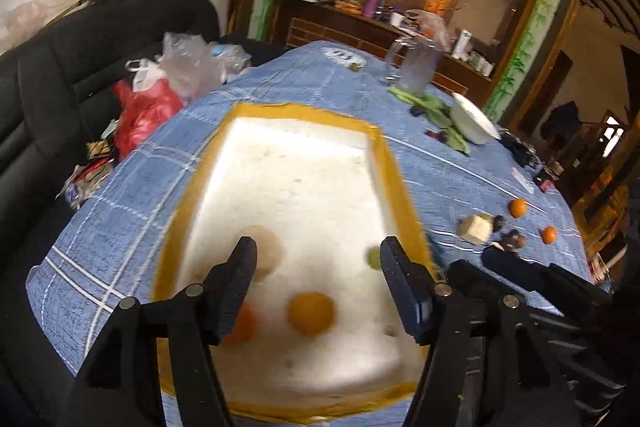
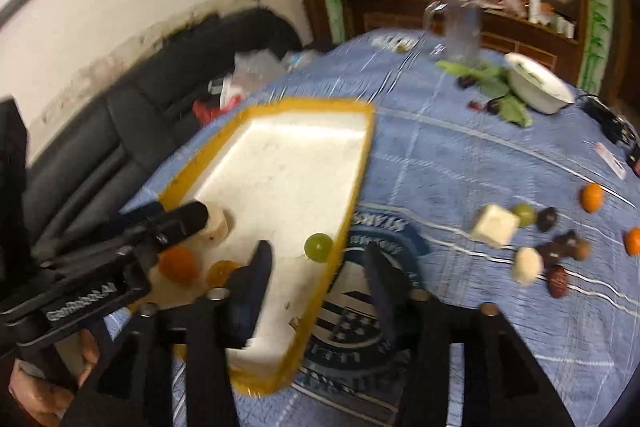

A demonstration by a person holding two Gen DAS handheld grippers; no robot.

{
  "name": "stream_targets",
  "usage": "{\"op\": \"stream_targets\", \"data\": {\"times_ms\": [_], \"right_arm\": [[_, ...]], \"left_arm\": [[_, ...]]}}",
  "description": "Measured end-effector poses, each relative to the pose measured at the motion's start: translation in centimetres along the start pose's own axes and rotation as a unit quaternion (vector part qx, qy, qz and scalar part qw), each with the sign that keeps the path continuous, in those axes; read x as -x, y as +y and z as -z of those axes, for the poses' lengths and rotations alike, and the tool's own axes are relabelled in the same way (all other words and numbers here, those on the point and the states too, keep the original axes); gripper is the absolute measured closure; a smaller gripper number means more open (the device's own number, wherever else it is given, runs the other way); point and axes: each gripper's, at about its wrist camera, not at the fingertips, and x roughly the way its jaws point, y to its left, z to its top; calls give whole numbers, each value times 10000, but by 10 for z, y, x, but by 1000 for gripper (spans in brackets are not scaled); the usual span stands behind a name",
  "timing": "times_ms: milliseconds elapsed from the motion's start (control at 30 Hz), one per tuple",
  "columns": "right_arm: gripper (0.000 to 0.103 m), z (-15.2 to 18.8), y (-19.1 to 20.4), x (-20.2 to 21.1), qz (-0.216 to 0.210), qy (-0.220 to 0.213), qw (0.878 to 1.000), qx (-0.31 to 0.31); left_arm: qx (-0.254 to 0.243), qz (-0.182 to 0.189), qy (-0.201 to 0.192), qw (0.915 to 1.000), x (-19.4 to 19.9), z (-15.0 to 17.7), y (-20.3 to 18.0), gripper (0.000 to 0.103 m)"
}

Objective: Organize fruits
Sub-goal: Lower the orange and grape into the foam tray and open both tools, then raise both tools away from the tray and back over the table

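A white tray with a yellow rim lies on the blue tablecloth. In it are two oranges, a pale round slice and a green grape. My left gripper is open and empty above the tray's near end; it also shows in the right wrist view. My right gripper is open and empty over the tray's right rim. Loose fruit lies to the right: oranges, a green grape, dark dates and a white cube.
A white bowl with green leaves and a clear jug stand at the table's far side. A black sofa with plastic bags is on the left. A wooden sideboard stands behind the table.
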Motion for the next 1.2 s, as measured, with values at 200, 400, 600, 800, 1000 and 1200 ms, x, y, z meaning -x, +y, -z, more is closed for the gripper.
{"op": "stream_targets", "data": {"times_ms": [200,400,600,800,1000,1200], "right_arm": [[33,16,-37,50,170,-525,9967,-602],[33,39,-64,83,405,-697,9921,-961],[33,53,-76,124,624,-1030,9875,-1015],[30,68,-83,152,796,-1223,9828,-1131],[29,76,-86,168,977,-1293,9794,-1208],[28,79,-86,174,1180,-1266,9776,-1200]], "left_arm": [[-307,259,-49,9992,14,3,-41,36],[-827,520,-210,9950,43,9,-91,35],[-1284,755,-476,9877,72,17,-132,35],[-1534,1055,-497,9813,88,30,-158,35],[-1633,1191,-551,9778,96,35,-169,35],[-1577,1430,-604,9752,106,33,-170,35]]}}
